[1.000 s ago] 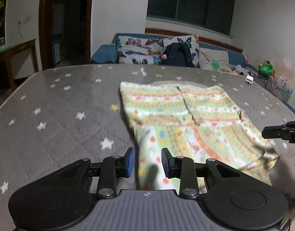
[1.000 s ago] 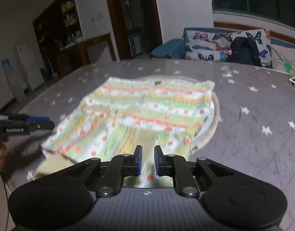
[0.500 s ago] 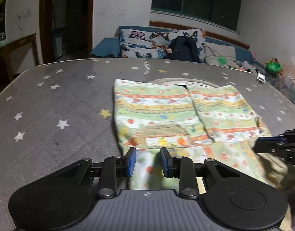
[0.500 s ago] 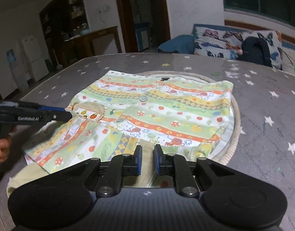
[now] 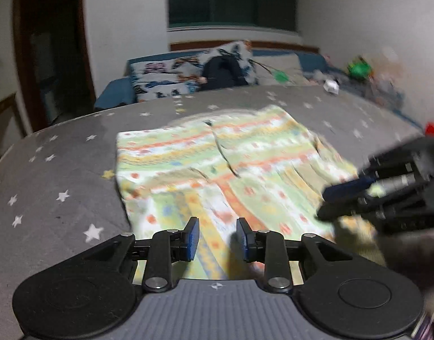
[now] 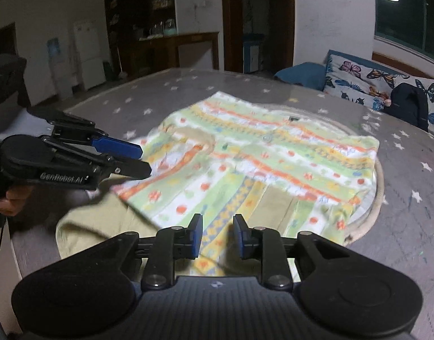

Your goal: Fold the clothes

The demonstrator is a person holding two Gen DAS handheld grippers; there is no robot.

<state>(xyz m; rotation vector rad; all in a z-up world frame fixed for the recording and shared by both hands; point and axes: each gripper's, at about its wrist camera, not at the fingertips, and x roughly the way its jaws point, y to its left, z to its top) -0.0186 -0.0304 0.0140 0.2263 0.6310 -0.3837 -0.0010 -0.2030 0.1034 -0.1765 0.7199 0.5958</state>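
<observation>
Garment (image 5: pixel 217 175): a small patterned top with striped prints, lying mostly flat on the grey star-print table (image 5: pixel 61 170), with its near hem close under both of my cameras.
Handling: I judge it light, thin and limp; it drapes, wrinkles and slides easily, and is not fragile.
Layers: a plain yellow-green underside (image 6: pixel 92 223) shows at the near left corner in the right wrist view, so I judge that part turned over.
Grip points: I favour hems and corners, pinching a single layer at the edge.
Left gripper (image 5: pixel 217 236): jaws parted moderately over the near hem, holding nothing.
Right gripper (image 6: pixel 217 233): jaws parted moderately over the near hem, holding nothing.
Surroundings: a butterfly-print cushion (image 6: pixel 358 79) sits far beyond the table.
</observation>
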